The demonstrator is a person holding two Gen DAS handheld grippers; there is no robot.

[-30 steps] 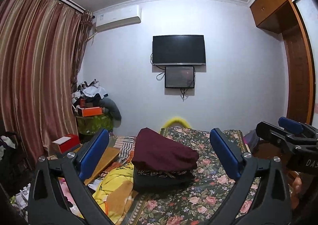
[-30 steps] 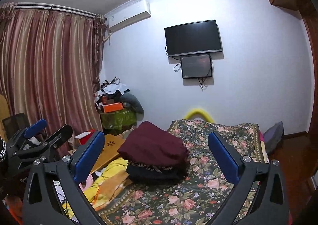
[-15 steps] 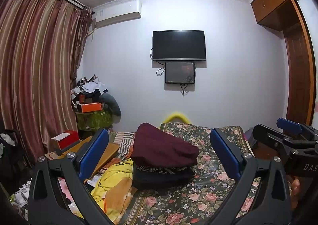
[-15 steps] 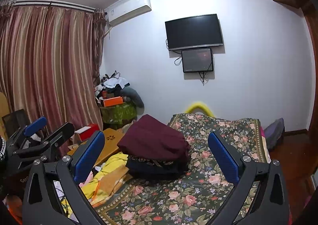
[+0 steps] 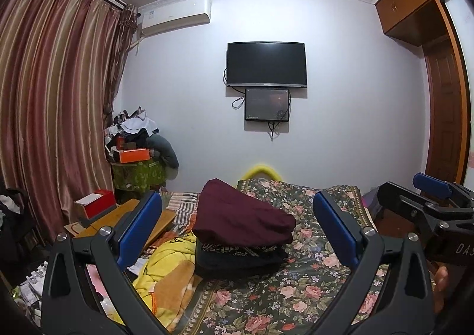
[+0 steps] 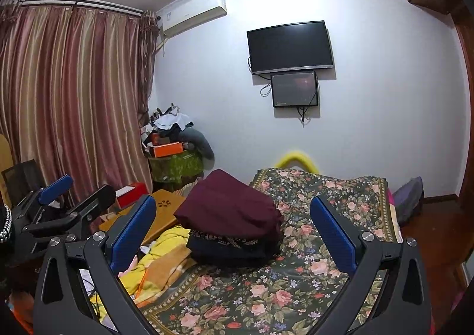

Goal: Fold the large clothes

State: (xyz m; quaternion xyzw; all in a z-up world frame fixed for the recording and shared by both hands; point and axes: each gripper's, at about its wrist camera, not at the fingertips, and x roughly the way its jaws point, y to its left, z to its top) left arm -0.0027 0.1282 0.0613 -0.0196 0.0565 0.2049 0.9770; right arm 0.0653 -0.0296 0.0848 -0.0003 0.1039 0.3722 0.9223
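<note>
A folded maroon garment (image 5: 241, 218) lies on top of a folded dark garment (image 5: 240, 258) on the floral bedspread (image 5: 296, 290). The stack also shows in the right wrist view, maroon (image 6: 226, 210) over dark (image 6: 231, 249). My left gripper (image 5: 237, 228) is open and empty, held above the bed short of the stack. My right gripper (image 6: 234, 228) is open and empty, likewise short of the stack. The right gripper shows at the right edge of the left wrist view (image 5: 426, 195); the left gripper shows at the left of the right wrist view (image 6: 59, 195).
A yellow blanket (image 5: 166, 275) lies bunched left of the stack. A wooden lap table (image 6: 163, 210) and red box (image 5: 94, 204) sit further left, by striped curtains (image 5: 53, 115). A cluttered green stand (image 5: 137, 172) is in the corner. A TV (image 5: 266, 64) hangs on the far wall.
Both grippers have tilted slightly downward, so the room appears a little higher in both views. Both stay open and empty. The stack has not moved.
</note>
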